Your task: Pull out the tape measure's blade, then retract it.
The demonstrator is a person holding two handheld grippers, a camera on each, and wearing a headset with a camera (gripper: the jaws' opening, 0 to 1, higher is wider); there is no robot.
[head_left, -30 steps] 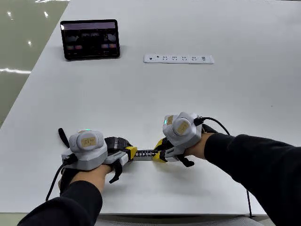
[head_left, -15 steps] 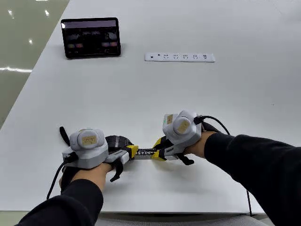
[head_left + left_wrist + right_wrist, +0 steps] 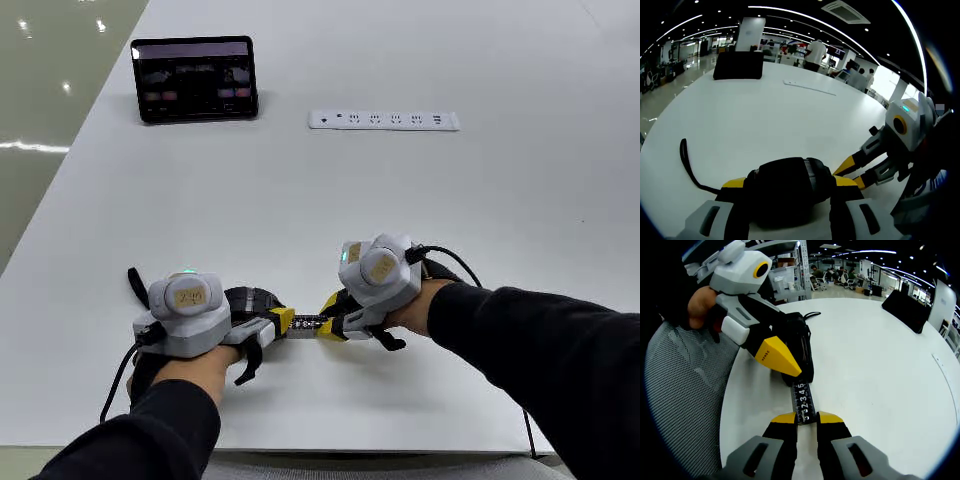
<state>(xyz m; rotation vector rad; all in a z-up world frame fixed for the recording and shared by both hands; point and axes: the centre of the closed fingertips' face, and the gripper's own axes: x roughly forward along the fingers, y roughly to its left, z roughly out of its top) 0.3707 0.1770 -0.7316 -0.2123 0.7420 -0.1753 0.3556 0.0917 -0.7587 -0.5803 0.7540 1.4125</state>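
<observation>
Sleeves: dark sleeves (image 3: 540, 350) come in over the near edge of the white table (image 3: 300, 200), one hand behind each gripper.
Left gripper: the left gripper (image 3: 268, 326) lies low on the table near its front edge and points to the person's right.
Left jaws: clamped on the black tape measure (image 3: 790, 187), one yellow tip against each side of the case.
Strap: a black strap (image 3: 687, 165) runs from the case and curls on the table to its left.
Right gripper: the right gripper (image 3: 805, 418) faces the left one, close to it, tilted down toward the table.
Right jaws: pressed together on the end of the blade (image 3: 800, 397).
Blade: a short run with black numbers shows, spanning the small gap from the case mouth to the right tips, just above the table.
Power strip: a white power strip (image 3: 384, 120) lies flat, well beyond the grippers.
Tablet: a dark tablet (image 3: 194, 79) stands propped at the far left, screen toward the person.
</observation>
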